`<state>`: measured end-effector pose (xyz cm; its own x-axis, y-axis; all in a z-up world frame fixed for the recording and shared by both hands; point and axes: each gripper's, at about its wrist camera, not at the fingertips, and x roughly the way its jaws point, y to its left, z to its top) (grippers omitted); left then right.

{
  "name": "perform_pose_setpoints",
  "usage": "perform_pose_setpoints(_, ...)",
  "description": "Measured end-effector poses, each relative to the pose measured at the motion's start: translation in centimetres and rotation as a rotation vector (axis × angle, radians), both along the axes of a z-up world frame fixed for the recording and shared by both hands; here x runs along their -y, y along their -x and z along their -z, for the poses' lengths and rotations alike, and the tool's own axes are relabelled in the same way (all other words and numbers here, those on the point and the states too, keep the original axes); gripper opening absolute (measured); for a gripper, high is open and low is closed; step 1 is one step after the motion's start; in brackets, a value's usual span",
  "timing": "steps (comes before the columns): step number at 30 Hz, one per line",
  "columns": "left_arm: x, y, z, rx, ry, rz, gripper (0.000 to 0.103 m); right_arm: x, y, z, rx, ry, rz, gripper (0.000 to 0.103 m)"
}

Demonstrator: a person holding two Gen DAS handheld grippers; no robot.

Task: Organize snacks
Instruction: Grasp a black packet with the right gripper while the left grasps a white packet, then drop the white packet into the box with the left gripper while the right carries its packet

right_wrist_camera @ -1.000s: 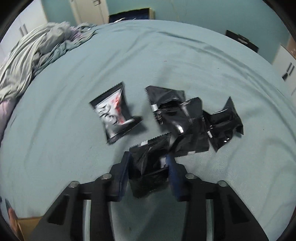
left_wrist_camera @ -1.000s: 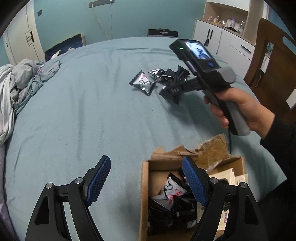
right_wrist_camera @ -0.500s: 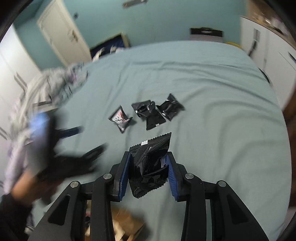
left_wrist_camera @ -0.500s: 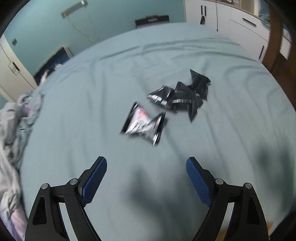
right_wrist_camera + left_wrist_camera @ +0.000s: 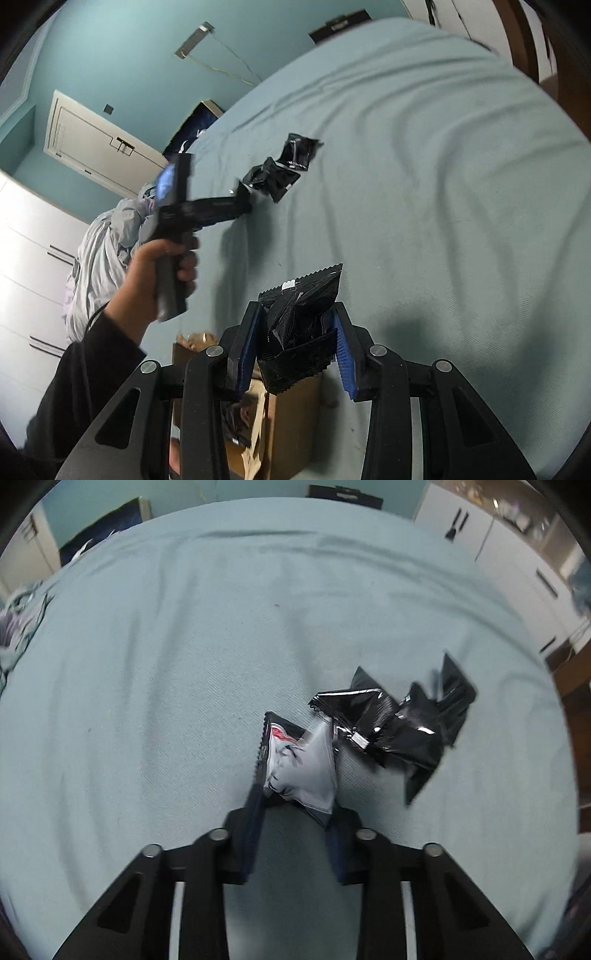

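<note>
Left gripper (image 5: 295,805) clamping white packet (image 5: 301,766) on bedsheet (image 5: 166,664); black packets (image 5: 399,725) lying at 2 o'clock. Right gripper (image 5: 297,345) pinching black pouch (image 5: 299,328) above box (image 5: 291,424).

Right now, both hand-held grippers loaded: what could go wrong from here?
1. The left hand-held gripper pinches only the near end of the white snack packet; most of it sticks out, so it may slip.
2. The right hand-held gripper holds the black snack packet over the cardboard box edge; released here, it could land outside.
</note>
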<state>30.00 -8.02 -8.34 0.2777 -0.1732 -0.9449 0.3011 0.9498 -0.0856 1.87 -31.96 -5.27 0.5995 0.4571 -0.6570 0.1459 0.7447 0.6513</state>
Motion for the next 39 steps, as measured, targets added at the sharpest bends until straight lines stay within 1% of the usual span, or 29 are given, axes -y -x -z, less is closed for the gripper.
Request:
perform_pose_setpoints(3,-1.3,1.4,-1.7,0.033,-0.008,0.0,0.027,0.0,-0.7,0.3,-0.021,0.022,0.003,0.036)
perform_pose_setpoints(5,-2.3,2.9,-3.5,0.059,-0.002,-0.009,0.027,0.1,-0.4,-0.2,-0.016,0.023,0.005,0.036)
perform_pose_setpoints(8,-3.7,6.0,-6.2,0.088,0.037,-0.008,0.027,-0.1,0.5,-1.8,0.013,0.07,0.015,0.036)
perform_pose_setpoints(9,-4.3,7.9,-7.6,0.105,0.046,0.013,0.026,-0.1,0.9,-2.2,0.025,0.082,0.016,0.036)
perform_pose_setpoints(11,-4.7,11.2,-9.4,0.135,0.054,0.055,0.027,-0.8,1.4,-2.7,0.041,0.089,0.016,0.036)
perform_pose_setpoints(14,-5.1,18.0,-11.6,0.169,0.049,0.148,0.027,-1.6,2.1,-3.1,0.045,0.081,0.005,0.036)
perform_pose_setpoints(15,-5.1,19.0,-11.9,0.173,0.046,0.17,0.027,-2.0,2.5,-3.1,0.046,0.082,-0.001,0.036)
perform_pose_setpoints(16,-5.2,21.2,-12.4,0.183,0.042,0.202,0.027,-2.1,2.6,-3.1,0.047,0.086,-0.006,0.036)
perform_pose_setpoints(17,-5.2,22.6,-12.6,0.188,0.044,0.221,0.027,-2.2,2.9,-3.4,0.05,0.097,-0.008,0.036)
perform_pose_setpoints(19,-5.3,25.7,-13.0,0.188,0.07,0.252,0.027,-2.7,3.1,-3.8,0.06,0.122,-0.018,0.036)
perform_pose_setpoints(21,-5.1,27.5,-12.5,0.171,0.092,0.261,0.027,-3.4,3.4,-4.1,0.076,0.14,-0.031,0.036)
perform_pose_setpoints(23,-5.0,29.3,-11.6,0.177,0.08,0.252,0.03,-4.0,3.5,-4.3,0.086,0.149,-0.056,0.036)
perform_pose_setpoints(24,-5.1,29.8,-11.5,0.191,0.077,0.25,0.033,-4.2,3.5,-4.2,0.084,0.147,-0.061,0.036)
perform_pose_setpoints(25,-5.1,30.4,-10.7,0.211,0.072,0.246,0.05,-4.3,3.6,-4.1,0.082,0.143,-0.061,0.036)
perform_pose_setpoints(26,-5.2,30.9,-10.0,0.222,0.064,0.242,0.072,-4.3,3.6,-4.0,0.081,0.132,-0.059,0.036)
perform_pose_setpoints(27,-5.3,31.3,-9.4,0.232,0.053,0.238,0.077,-4.2,3.7,-4.0,0.08,0.126,-0.058,0.036)
perform_pose_setpoints(28,-5.6,31.6,-8.9,0.246,0.035,0.233,0.078,-4.3,3.6,-3.9,0.079,0.129,-0.053,0.036)
perform_pose_setpoints(30,-6.0,31.5,-8.4,0.248,0.002,0.234,0.078,-4.3,3.6,-3.7,0.073,0.147,-0.035,0.036)
perform_pose_setpoints(31,-6.5,31.3,-8.4,0.263,-0.023,0.22,0.079,-4.4,3.7,-3.6,0.065,0.151,-0.034,0.036)
perform_pose_setpoints(32,-7.0,31.1,-8.5,0.281,-0.038,0.192,0.082,-4.5,3.7,-3.5,0.057,0.151,-0.035,0.036)
perform_pose_setpoints(33,-7.4,31.0,-8.7,0.293,-0.045,0.169,0.082,-4.6,3.7,-3.5,0.053,0.151,-0.037,0.036)
perform_pose_setpoints(36,-9.7,30.0,-9.3,0.311,-0.039,0.061,0.083,-5.5,3.8,-4.2,0.077,0.16,-0.067,0.036)
perform_pose_setpoints(39,-11.5,29.2,-9.3,0.296,-0.017,-0.013,0.083,-7.0,3.4,-4.5,0.093,0.161,-0.138,0.036)
